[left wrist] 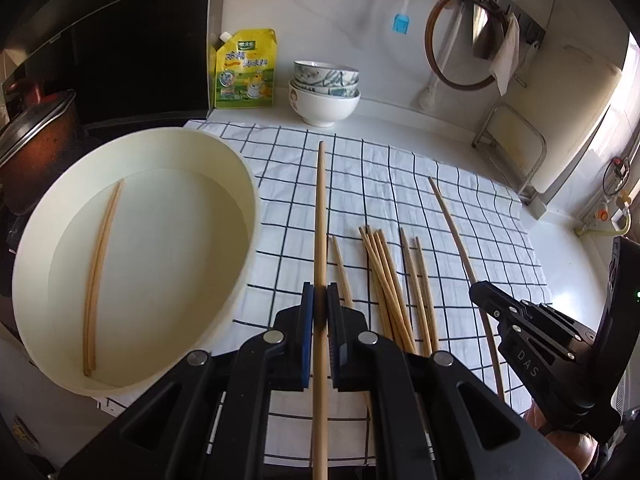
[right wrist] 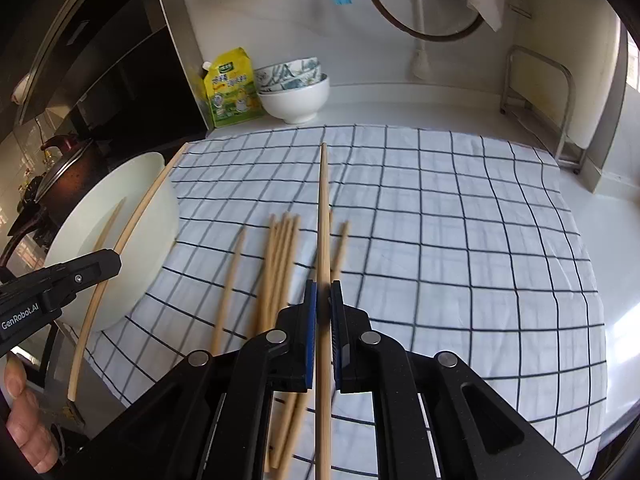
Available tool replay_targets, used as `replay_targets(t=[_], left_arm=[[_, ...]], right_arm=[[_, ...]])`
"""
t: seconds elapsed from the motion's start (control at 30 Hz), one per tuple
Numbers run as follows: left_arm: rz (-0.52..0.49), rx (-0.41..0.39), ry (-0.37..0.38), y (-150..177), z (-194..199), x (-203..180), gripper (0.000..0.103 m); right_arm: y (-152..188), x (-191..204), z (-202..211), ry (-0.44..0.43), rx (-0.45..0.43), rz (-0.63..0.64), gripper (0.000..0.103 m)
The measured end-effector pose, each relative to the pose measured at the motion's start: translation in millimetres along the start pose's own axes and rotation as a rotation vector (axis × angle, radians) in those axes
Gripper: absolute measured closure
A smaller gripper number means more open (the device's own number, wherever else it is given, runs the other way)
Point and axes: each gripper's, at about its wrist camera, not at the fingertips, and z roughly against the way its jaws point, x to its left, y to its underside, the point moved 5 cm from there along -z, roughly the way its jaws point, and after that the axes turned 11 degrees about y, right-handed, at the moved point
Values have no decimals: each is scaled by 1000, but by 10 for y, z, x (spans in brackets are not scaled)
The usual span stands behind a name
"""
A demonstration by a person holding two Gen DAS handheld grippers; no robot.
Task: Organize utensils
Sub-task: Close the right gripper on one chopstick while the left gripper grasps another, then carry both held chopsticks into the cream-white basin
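Observation:
My left gripper (left wrist: 320, 292) is shut on one long wooden chopstick (left wrist: 321, 208) that points away over the checked cloth (left wrist: 400, 184). To its left stands a cream basin (left wrist: 240, 176) with a pair of chopsticks (left wrist: 100, 272) lying in it. Several loose chopsticks (left wrist: 388, 280) lie on the cloth just right of the held one. My right gripper (right wrist: 323, 286) is shut on another chopstick (right wrist: 323, 208), lifted over the loose chopsticks (right wrist: 280, 256). In the right wrist view the left gripper (right wrist: 114, 258) shows at the left beside the basin (right wrist: 160, 168). The right gripper (left wrist: 478, 290) shows at the right of the left wrist view.
Stacked bowls (left wrist: 324, 88) and a yellow pouch (left wrist: 246, 68) stand at the back wall. A lidded dark pot (left wrist: 36, 128) sits left of the basin. A metal rack (left wrist: 516, 140) is at the back right. A person's hand (right wrist: 24, 420) shows at the lower left.

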Motion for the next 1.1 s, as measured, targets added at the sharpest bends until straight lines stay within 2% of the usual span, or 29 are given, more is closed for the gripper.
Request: replay_targets(t=[0.13,0.27,0.5,0.67,0.8,0.97,1.1], left_arm=[[17,-61,-13,-173,247,220,96],[27,-107,-64,-318,388,526,96],[107,-121,-127,-377,471,1242,95],[165,-100,-152,-335,368,1645,95],[190,-78,-162,-323,274,1869,95],[197,-36,-164,-292,116,2004,95],[201,-7,-174,-271,27,2082,95]], right_arm=[[-238,398,75,-54,-30,36,96],[-421,848,46,-116,-41,70,96],[-588,1686,-131,-213,-16,154,96],[-635,2156,-338,-258,33,205,96],[-633,2390,-503,-266,80,226,96],[-590,2518,-754,-259,154,236,96],[-552,2564,-873,-243,182,247,96]])
